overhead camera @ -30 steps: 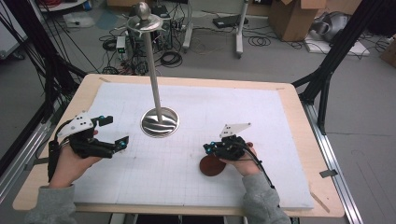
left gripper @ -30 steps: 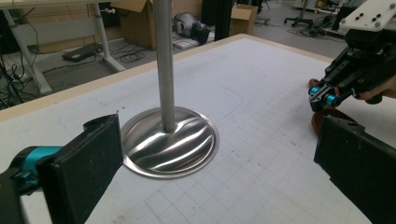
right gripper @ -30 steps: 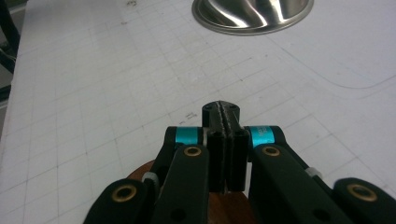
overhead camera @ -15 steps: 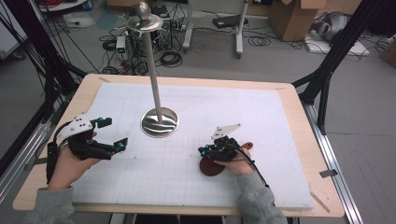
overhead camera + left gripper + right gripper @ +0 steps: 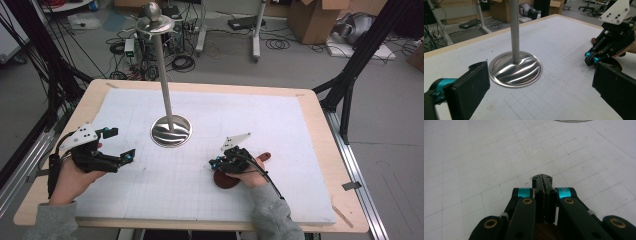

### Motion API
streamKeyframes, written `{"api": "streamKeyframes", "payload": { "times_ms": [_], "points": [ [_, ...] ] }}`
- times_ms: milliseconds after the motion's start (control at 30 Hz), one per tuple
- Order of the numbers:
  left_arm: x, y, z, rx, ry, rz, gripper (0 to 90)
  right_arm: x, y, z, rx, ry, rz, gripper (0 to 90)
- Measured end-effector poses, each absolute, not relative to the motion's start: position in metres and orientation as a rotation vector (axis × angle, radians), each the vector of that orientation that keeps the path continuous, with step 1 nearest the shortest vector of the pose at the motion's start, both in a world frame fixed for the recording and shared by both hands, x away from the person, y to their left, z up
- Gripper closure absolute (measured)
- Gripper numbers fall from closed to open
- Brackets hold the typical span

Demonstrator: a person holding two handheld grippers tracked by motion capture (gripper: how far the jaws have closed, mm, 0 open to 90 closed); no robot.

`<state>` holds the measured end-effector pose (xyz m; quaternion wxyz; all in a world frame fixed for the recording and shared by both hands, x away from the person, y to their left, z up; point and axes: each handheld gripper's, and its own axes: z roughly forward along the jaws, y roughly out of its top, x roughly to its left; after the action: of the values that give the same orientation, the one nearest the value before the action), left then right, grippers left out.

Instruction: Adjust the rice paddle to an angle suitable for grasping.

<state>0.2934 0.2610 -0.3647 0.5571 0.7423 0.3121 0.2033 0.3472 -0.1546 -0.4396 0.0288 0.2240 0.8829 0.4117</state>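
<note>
While shifting leftward, right gripper (image 5: 216, 163) lifts.

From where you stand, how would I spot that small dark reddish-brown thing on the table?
Start at the tall shiny metal stand in the middle of the white gridded mat. Look toward the near right, to the person's right hand and its black gripper. The dark reddish-brown wooden piece, round with a short handle, lies flat beneath that hand, the mat's only brown thing.

Your left gripper (image 5: 116, 145) sits at the left with jaws spread wide, pointing right. Your right gripper (image 5: 216, 163) has jaws pressed together (nothing visible between them), hand (image 5: 247, 170) low behind it.
</note>
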Motion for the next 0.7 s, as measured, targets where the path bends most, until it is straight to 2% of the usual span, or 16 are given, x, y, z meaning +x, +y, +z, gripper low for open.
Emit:
{"api": "streamKeyframes", "payload": {
  "times_ms": [700],
  "points": [
    [0.2993,0.2558,-0.3633,1.75,0.719,0.479,1.7,0.338,-0.1522,-0.4377,0.676,2.761,1.133,89.8]
  ]
}}
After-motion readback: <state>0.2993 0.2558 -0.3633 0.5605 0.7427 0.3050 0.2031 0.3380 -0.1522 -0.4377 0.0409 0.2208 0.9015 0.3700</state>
